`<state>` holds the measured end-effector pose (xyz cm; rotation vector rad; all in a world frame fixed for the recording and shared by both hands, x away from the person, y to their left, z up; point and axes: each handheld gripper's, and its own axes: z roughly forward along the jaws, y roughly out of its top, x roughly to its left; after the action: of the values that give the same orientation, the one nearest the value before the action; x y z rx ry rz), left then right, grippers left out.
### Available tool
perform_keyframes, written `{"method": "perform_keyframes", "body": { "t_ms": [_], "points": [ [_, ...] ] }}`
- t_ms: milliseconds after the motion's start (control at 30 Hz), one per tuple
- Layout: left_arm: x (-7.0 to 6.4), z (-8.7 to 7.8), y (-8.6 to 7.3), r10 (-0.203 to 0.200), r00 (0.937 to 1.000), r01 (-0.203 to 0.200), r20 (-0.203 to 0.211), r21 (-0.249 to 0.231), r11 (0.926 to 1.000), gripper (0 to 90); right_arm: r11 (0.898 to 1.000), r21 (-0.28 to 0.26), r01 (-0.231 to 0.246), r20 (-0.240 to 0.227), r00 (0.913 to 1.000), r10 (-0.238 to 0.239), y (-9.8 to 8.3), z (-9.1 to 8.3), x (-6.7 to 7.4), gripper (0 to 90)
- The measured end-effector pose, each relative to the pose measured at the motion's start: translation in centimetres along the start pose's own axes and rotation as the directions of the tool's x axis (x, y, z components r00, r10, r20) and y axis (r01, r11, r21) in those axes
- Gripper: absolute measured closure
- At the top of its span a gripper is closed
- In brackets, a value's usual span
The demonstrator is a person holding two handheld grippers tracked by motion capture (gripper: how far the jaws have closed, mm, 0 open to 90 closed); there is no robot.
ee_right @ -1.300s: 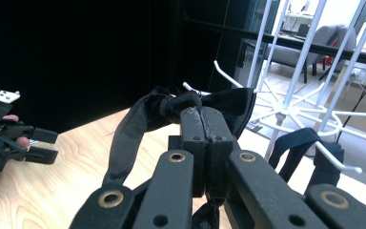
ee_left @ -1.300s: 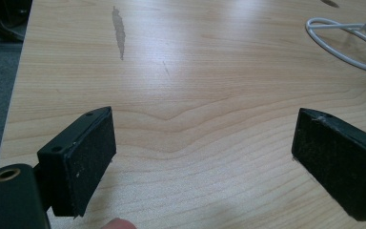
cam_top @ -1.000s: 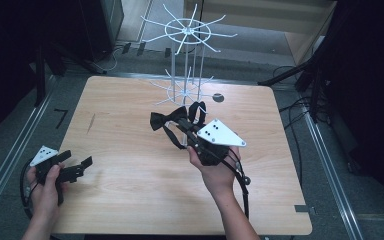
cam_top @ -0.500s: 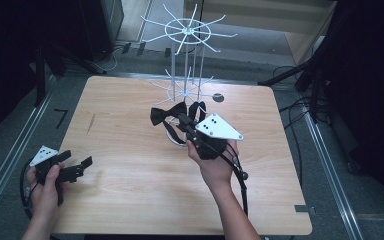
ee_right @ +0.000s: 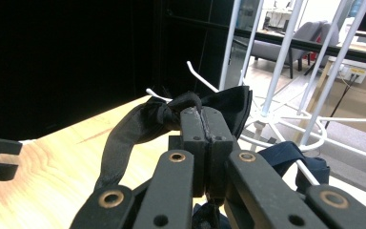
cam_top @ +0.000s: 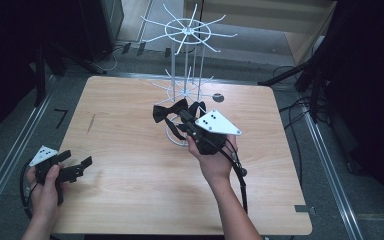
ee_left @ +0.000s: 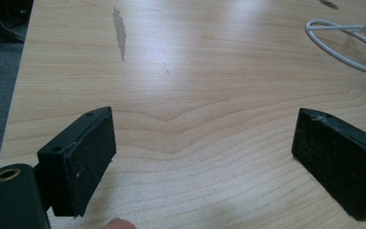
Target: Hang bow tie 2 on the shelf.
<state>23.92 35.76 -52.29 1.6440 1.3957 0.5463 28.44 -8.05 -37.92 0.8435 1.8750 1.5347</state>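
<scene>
My right gripper [cam_top: 182, 118] is clamped on a black bow tie [cam_top: 169, 111], jaws pressed together on its knot, with the wings spreading past the tips toward the white wire display rack [cam_top: 185, 37]. The tie hangs above the wooden table [cam_top: 130, 190], just beside the rack's lower hooks, where a dark blue bow tie [ee_right: 293, 160] sits. My left gripper [cam_top: 77, 167] rests low near the table's near left corner, jaws wide apart with nothing between them, well away from the tie.
</scene>
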Motion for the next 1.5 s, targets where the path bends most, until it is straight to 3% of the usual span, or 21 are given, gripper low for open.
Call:
{"method": "perform_keyframes", "body": {
  "t_ms": [1067, 1500],
  "points": [
    [0.0, 0.0, 0.0, -0.002, 1.0000, 0.002, 0.001, -0.001, 1.0000, 8.3, 0.998, 0.036, -0.058, 0.093, 0.9941, 0.055, -2.4, 2.2, -1.1, 89.9],
    [0.0, 0.0, 0.0, -0.003, 1.0000, 0.003, 0.001, 0.000, 1.0000, 8.3, 0.996, 0.036, -0.076, 0.124, 0.9897, 0.071, -3.5, 2.1, -1.3, 80.9]
  ]
}}
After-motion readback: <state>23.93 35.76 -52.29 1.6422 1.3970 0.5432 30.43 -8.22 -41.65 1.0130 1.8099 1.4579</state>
